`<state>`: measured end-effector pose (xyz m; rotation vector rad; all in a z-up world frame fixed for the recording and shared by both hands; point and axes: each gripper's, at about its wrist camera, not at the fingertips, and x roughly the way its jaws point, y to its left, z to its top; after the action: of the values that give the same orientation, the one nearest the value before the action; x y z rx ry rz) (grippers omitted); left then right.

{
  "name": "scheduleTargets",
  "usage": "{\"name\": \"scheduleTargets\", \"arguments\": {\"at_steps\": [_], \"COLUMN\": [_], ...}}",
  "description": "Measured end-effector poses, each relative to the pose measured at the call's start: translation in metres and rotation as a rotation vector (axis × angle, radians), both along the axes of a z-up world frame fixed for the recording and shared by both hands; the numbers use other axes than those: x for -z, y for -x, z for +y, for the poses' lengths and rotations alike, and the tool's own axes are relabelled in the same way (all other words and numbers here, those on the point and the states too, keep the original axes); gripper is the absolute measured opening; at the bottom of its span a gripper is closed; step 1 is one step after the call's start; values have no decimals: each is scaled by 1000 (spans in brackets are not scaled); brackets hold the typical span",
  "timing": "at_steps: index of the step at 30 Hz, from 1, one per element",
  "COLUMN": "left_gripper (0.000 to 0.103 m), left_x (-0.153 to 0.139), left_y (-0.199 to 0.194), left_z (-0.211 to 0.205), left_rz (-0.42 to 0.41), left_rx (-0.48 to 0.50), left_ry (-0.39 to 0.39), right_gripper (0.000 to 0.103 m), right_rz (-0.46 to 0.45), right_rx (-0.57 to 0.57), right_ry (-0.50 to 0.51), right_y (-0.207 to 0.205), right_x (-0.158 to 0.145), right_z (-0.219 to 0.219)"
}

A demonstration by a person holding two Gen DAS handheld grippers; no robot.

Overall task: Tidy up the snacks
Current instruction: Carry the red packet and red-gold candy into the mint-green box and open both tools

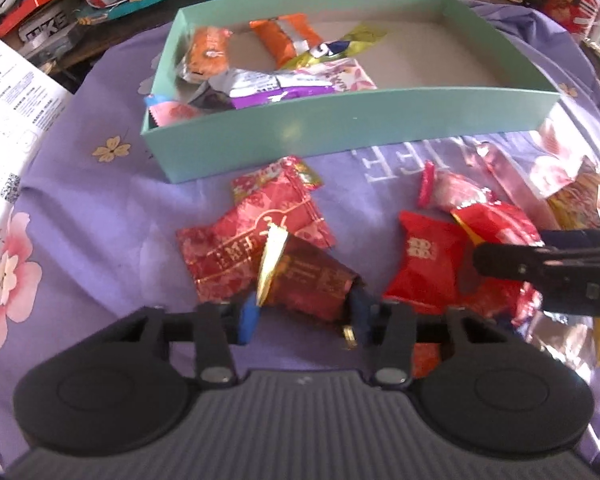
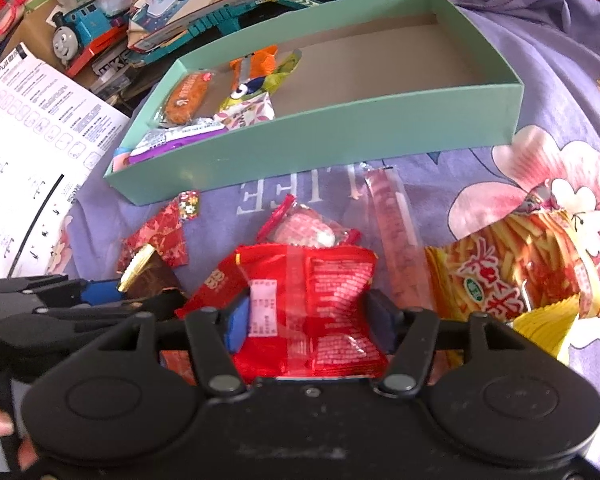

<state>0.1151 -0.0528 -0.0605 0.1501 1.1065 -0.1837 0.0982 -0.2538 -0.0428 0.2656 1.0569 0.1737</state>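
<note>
Two tongs are working just in front of the teal box (image 1: 340, 120): left tongs (image 1: 304, 316) are clamping a dark red packet (image 1: 312, 280), right tongs (image 2: 312, 324) are squeezing a bright red packet (image 2: 324, 280). Lifting each clear over the near wall should avoid snagging.

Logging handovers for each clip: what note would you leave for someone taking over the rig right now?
Left gripper: closed on the dark red packet.
Right gripper: closed on the bright red packet.
Both packets are still low over the purple cloth, in front of the green box.
Done: several snacks lie in the box's left end; its right part is bare.
Left: box both held packets, then the red patterned packet, pink candy, fries bag and clear stick.
</note>
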Motion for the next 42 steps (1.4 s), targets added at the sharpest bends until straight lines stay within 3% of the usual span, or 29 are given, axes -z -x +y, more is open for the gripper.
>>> {"name": "scheduleTargets", "arguments": {"at_steps": [4, 18, 27, 33, 40, 42], "left_gripper": [40, 40, 40, 40, 41, 48], "left_x": [-2, -56, -97, -90, -62, -56], "left_y": [2, 5, -52, -108, -140, -147], "left_z": [10, 26, -1, -43, -69, -72], "left_rz": [-2, -87, -178, -150, -108, -100], "left_rx": [-17, -16, 72, 124, 154, 160], "left_ry": [-9, 112, 141, 168, 148, 129], "right_gripper": [54, 52, 52, 52, 52, 55], "right_rz": [-6, -77, -160, -155, -107, -94], "right_rx": [5, 2, 50, 116, 133, 141], "right_ry": [-8, -26, -17, -24, -7, -9], "right_y": [3, 7, -42, -95, -134, -139], "right_x": [-2, -45, -89, -95, -74, -67], "right_z": [-1, -2, -20, -36, -41, -42]}}
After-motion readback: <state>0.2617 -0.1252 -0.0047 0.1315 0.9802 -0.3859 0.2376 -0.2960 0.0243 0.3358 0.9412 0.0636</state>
